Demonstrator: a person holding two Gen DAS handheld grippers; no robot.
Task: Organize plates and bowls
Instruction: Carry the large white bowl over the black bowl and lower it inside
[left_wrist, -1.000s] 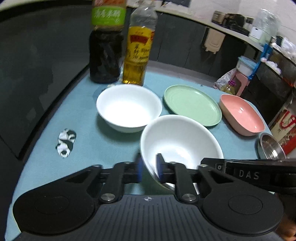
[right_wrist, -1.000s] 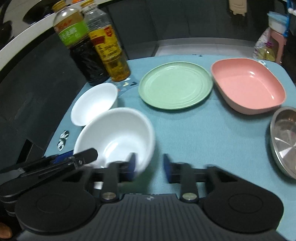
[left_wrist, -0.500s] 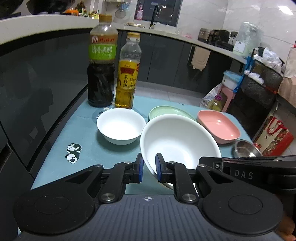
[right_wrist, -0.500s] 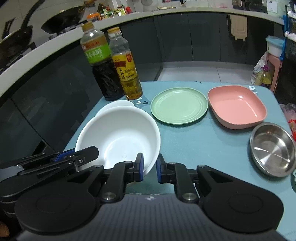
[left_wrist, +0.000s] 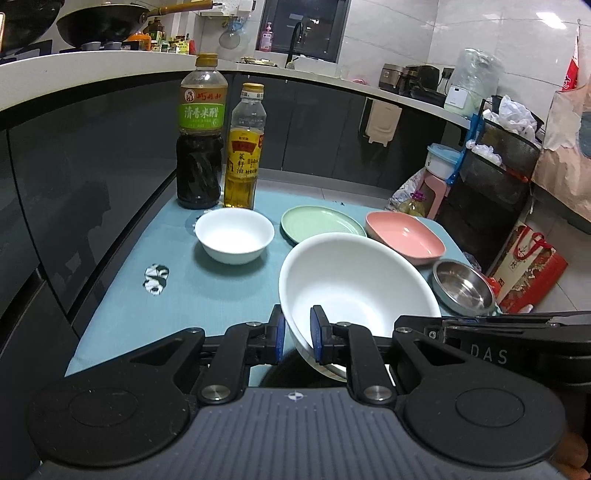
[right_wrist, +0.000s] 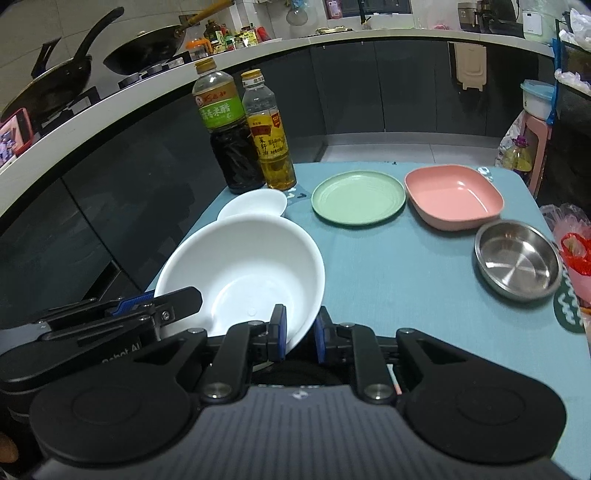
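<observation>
Left view: left gripper (left_wrist: 297, 334) clamps big bowl (left_wrist: 354, 284) rim; bowl now lifted off table (left_wrist: 122, 314), small bowl (left_wrist: 234, 236) farther off.
Right view: right gripper (right_wrist: 298, 334) pinches opposite rim; bowl airborne, ready for stacking.

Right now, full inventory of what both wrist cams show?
large bowl: 1, white, held off the table by both grippers
small bowl: 1, white, in front of the bottles
plate: 1, green, mid table
dish: 1, pink, right of the plate
steel bowl: 1, silver, right edge
bottles: 2, dark and amber, far left corner
tablecloth: 1, teal
left gripper: shut on the bowl's rim
right gripper: shut on the rim
</observation>
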